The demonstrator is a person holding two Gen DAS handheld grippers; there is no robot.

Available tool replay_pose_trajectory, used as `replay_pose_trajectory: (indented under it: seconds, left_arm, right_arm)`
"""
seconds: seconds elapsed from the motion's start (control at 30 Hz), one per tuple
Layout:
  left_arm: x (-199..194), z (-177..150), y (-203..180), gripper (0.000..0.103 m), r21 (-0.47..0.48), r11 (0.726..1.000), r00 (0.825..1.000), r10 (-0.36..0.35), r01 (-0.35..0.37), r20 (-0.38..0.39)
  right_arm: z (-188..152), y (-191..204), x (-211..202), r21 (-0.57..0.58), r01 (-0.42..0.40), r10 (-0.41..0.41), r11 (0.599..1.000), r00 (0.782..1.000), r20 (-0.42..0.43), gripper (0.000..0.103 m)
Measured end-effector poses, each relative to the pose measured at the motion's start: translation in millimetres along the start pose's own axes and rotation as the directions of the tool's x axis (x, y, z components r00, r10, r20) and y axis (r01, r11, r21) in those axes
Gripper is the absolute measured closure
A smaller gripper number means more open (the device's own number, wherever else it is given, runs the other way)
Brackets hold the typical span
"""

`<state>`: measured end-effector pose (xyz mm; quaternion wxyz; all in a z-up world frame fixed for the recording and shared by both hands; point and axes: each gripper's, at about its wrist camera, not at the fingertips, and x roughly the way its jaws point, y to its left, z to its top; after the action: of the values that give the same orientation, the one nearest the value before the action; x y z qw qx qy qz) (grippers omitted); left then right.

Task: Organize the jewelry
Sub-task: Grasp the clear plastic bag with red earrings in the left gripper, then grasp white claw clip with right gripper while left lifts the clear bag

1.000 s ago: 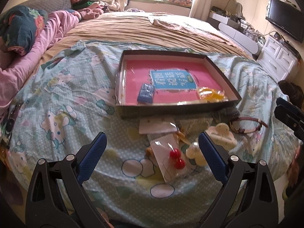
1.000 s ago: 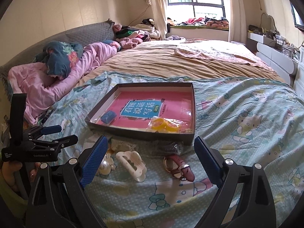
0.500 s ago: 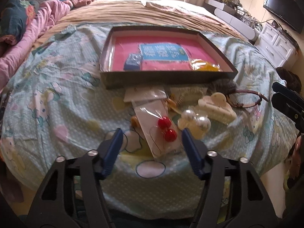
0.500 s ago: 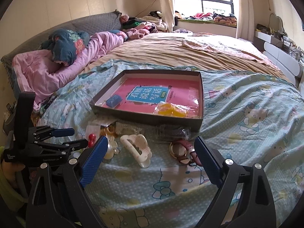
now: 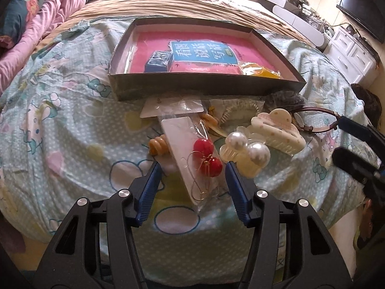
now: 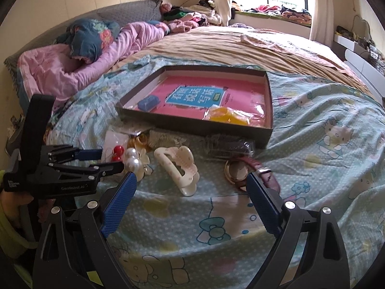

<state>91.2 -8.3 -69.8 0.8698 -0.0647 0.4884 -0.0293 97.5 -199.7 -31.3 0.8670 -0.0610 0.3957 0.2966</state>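
Left wrist view: left hand-held gripper closing, blue pads either side of the clear plastic packet of red bead earrings on the bed, not yet pinching, lined up to lift it. Shallow dark cardboard box sits just beyond, likely the destination.

Right wrist view: right hand-held gripper spread wide, hovering near the cream dotted plastic claw clip; maroon strap watch just right.

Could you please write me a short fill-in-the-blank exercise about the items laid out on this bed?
1. The earrings sealed in the clear packet have beads coloured ____.
2. The blue box lies inside the shallow ____.
3. The cream hair claw lies on the bedsheet, ____ the tray.
4. The packet lies between the fingers of the ____ hand-held gripper.

Missing words: red; tray; outside; left
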Motion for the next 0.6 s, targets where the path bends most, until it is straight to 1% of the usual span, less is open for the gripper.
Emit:
replay_pose_trajectory:
  seconds: [0.03, 0.07, 0.1, 0.13, 0.17, 0.23, 0.33, 0.5, 0.53, 0.57, 0.6]
  left_arm:
    - [0.7, 0.0, -0.6, 0.059, 0.002, 1.000, 1.000, -0.004, 0.004, 0.000]
    - [1.4, 0.0, -1.0, 0.064, 0.003, 1.000, 1.000, -0.012, 0.012, -0.001]
    - [2.5, 0.0, -1.2, 0.068, 0.003, 1.000, 1.000, -0.023, 0.023, -0.001]
    - [3.6, -0.6, -1.3, 0.073, 0.002, 0.999, 0.999, -0.033, 0.033, -0.005]
    - [4.4, -0.8, -1.5, 0.081, 0.002, 0.999, 0.999, -0.033, 0.033, -0.007]
    - [5.1, -1.3, -0.3, 0.088, -0.003, 0.999, 0.999, -0.039, 0.039, -0.009]
    - [2.5, -1.1, 2.8, 0.089, -0.012, 0.998, 0.998, -0.060, 0.060, -0.004]
    - [-12.7, 0.5, 8.1, 0.089, -0.020, 0.997, 0.997, -0.075, 0.076, 0.036]
    - [-15.1, 1.7, 9.1, 0.089, -0.020, 0.997, 0.996, -0.073, 0.074, 0.044]
    - [-19.4, 2.8, 11.2, 0.089, -0.022, 0.997, 0.996, -0.069, 0.071, 0.056]
    - [-23.3, 4.2, 14.0, 0.089, -0.028, 0.997, 0.995, -0.070, 0.072, 0.066]
  right_arm:
    - [-0.6, 0.7, 2.2, -0.007, -0.001, 0.001, 1.000, 1.000, -0.004, 0.012]
    - [-0.8, 2.2, 5.8, -0.016, 0.000, 0.000, 1.000, 1.000, -0.010, 0.013]
    - [-0.4, 3.6, 9.3, -0.022, 0.001, -0.002, 1.000, 1.000, -0.018, 0.016]
    - [-0.3, 5.3, 12.4, -0.027, -0.002, 0.001, 1.000, 1.000, -0.025, 0.017]
    - [0.3, 6.6, 15.9, -0.034, -0.003, 0.002, 0.999, 1.000, -0.030, 0.019]
    - [1.9, 9.3, 24.3, -0.055, 0.004, -0.007, 0.998, 0.999, -0.041, 0.022]
    - [4.0, 11.6, 37.0, -0.085, 0.019, -0.024, 0.996, 0.998, -0.059, 0.028]
    - [7.4, 15.2, 58.4, -0.115, 0.014, -0.025, 0.993, 0.995, -0.098, 0.042]
    - [8.0, 16.2, 62.4, -0.123, 0.013, -0.026, 0.992, 0.994, -0.102, 0.043]
    - [8.5, 17.1, 65.9, -0.127, 0.014, -0.028, 0.992, 0.994, -0.109, 0.046]
    - [9.1, 17.9, 70.3, -0.132, 0.010, -0.026, 0.991, 0.993, -0.117, 0.051]
